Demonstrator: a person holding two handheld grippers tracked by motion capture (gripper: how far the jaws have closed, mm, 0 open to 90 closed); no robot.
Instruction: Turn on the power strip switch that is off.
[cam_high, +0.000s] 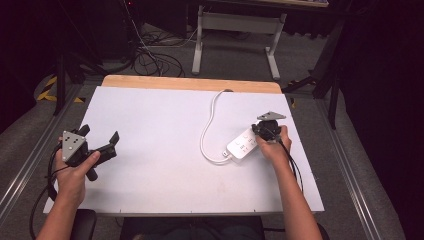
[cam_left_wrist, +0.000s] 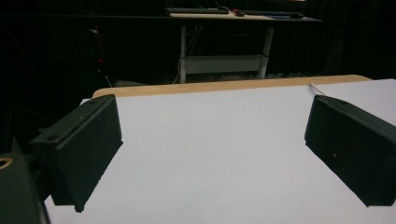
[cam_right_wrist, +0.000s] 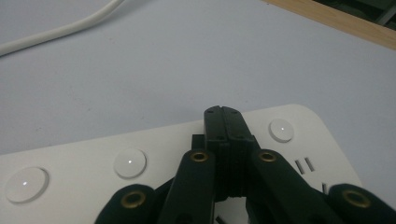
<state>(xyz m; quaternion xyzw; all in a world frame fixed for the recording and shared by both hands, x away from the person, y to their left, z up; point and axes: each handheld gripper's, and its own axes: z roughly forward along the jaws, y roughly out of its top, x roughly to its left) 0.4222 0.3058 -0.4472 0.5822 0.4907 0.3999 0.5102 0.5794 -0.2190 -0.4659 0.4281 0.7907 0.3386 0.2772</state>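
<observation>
On the left side of the white table top (cam_high: 165, 150) I hold my left gripper (cam_high: 102, 145) just above the surface near the left edge, its two black jaws standing wide apart with nothing between them. In the left gripper view the jaws frame bare white table, with the wooden strip (cam_left_wrist: 224, 86) along the far edge beyond them and a short bit of white cable (cam_left_wrist: 317, 88) peeking in by the right jaw. My left hand (cam_high: 75, 172) wraps the gripper's handle, and its black cable trails down off the table's left edge.

Toward the middle, the white cable (cam_high: 207, 132) comes from the far edge of the table, snakes toward me in an S and loops round into the near-left end of the white power strip (cam_high: 243, 145).

The power strip lies flat on the right half of the table, slanted so that its far end points up and to the right. My right gripper (cam_high: 259, 132) is on that far end, pointing down at it, with my right hand (cam_high: 274, 145) just behind. In the right gripper view the jaws are pressed together, holding nothing, and their joined tip (cam_right_wrist: 223, 122) sits on the strip's top face, between two of its round white buttons (cam_right_wrist: 130, 162), (cam_right_wrist: 281, 129). A third button (cam_right_wrist: 25, 183) lies farther left along the strip, and socket slots (cam_right_wrist: 302, 164) show just right of the jaws.
</observation>
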